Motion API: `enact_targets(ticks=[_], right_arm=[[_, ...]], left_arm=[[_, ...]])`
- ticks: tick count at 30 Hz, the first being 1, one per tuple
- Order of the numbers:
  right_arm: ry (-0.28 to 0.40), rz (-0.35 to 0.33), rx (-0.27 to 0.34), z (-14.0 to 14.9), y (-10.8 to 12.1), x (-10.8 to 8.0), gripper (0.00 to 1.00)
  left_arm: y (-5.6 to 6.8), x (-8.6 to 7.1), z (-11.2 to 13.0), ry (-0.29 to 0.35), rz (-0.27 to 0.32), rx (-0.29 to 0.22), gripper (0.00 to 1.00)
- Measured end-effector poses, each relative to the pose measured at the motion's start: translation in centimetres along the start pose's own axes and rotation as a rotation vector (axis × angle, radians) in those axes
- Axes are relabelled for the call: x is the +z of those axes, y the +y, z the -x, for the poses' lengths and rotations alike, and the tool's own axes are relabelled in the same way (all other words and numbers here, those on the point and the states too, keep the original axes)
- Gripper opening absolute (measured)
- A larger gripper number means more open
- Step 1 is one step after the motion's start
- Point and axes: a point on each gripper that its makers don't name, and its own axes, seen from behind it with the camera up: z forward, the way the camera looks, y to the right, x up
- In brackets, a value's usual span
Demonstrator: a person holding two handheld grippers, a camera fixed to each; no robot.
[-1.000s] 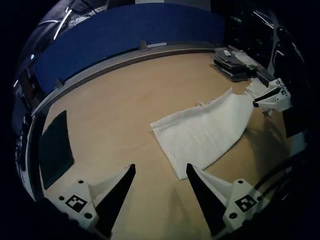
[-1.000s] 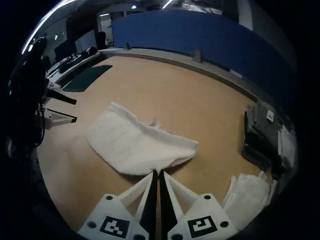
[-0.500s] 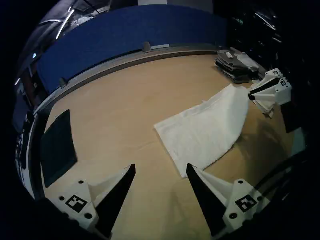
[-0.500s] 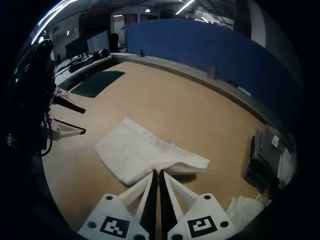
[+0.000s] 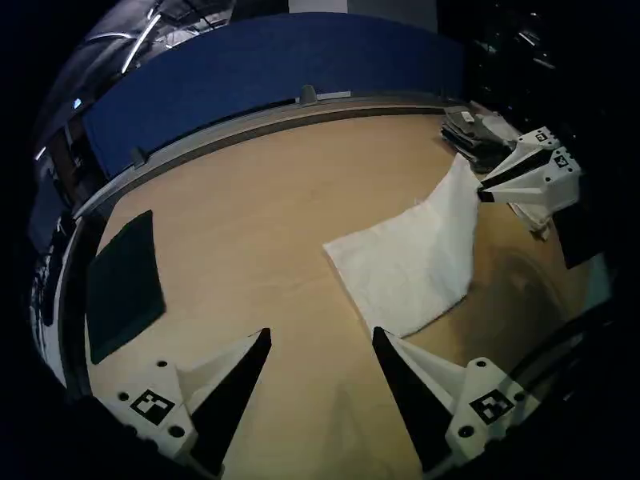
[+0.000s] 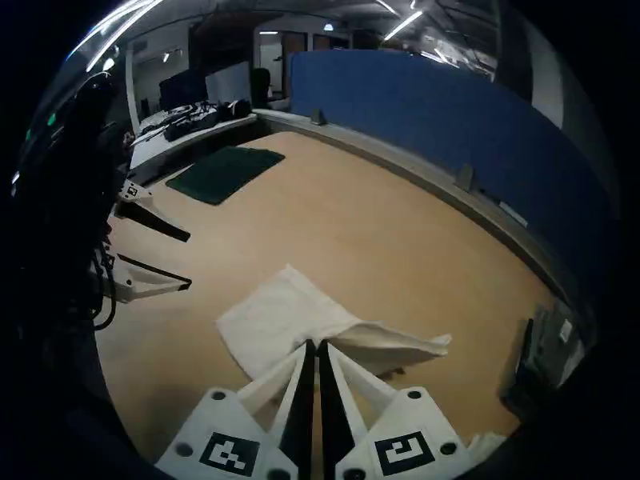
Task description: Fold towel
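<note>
Towel [image 5: 404, 256] on the table [image 5: 240, 208], one far corner lifted.
The right gripper [image 6: 314, 346] is clenched on that corner, and the rest lies flat just beyond the left gripper [image 5: 320, 332], whose fingers are spread and empty. The pinch looks thin, so the cloth could slip out mid-fold. With nothing pinning the flat part (the left gripper hovers clear of it), a pull could drag the whole towel and leave the edges askew. A stack [image 5: 472, 132] of folded cloths sits straight on the table, in no bin; a dark mat [image 5: 120, 284] lies well apart.
</note>
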Motion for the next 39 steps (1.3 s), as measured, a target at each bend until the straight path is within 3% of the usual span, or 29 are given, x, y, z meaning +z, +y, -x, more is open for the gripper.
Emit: enact_targets(ticks=[20,32,39], right_arm=[[-0.041,-0.107,-0.061,-0.9,-5.7,4.7,0.03],[-0.098,-0.226,-0.095,2.2,-11.4,9.1,0.04],[-0.156,-0.252,-0.077,4.9,-12.3,10.6,0.04]], left_arm=[[-2.7,-1.1,1.9,0.0,-0.028,-0.046,0.94],[-3.7,-1.0,3.0,-0.009,-0.036,-0.072,0.94],[-3.5,-0.6,3.1,-0.01,-0.034,-0.07,0.94]])
